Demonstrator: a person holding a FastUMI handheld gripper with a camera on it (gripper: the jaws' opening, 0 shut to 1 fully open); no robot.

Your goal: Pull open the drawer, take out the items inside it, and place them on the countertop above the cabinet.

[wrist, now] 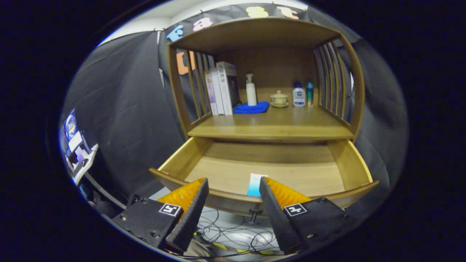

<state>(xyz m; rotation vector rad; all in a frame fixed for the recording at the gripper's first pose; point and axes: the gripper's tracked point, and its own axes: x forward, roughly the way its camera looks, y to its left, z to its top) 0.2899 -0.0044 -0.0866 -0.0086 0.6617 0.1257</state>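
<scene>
— Jaws first, nearest the lens: spread wide apart at the bottom of the frame, gripper (233,191) empty, nothing pressed between.

— And the drawer?

— Drawer (355,171) already pulled out, front rail just ahead of the fingertips, running left to right across the lower middle of the frame. Knob (255,211) poking out below that rail, low in the gap between the fingers.

— Anything inside?

— One small card or packet (256,183), white fading to blue, standing or leaning against the inside of the front rail. Hard to say which. Rest of the drawer floor looks bare wood.

— Where from the jaws?

— Just ahead, inside the gap but well off centre: hard up against the tip of the finger on the frame's right, far from the one on the left. Long axis up and down in the frame, thin face toward the camera.

— So the coming move?

— Probably a small shift toward the frame's right to centre the gap on the card, then forward and down over the rail. Likely an awkward pinch, being flat and close to the wood.

— And the drop-off?

— Bench (271,127) above the drawer, centre of the frame, front half open. Farther back: books (222,89), blue cloth (251,107), pump bottle (251,90), lidded cup (279,99), two small bottles (303,94).
</scene>
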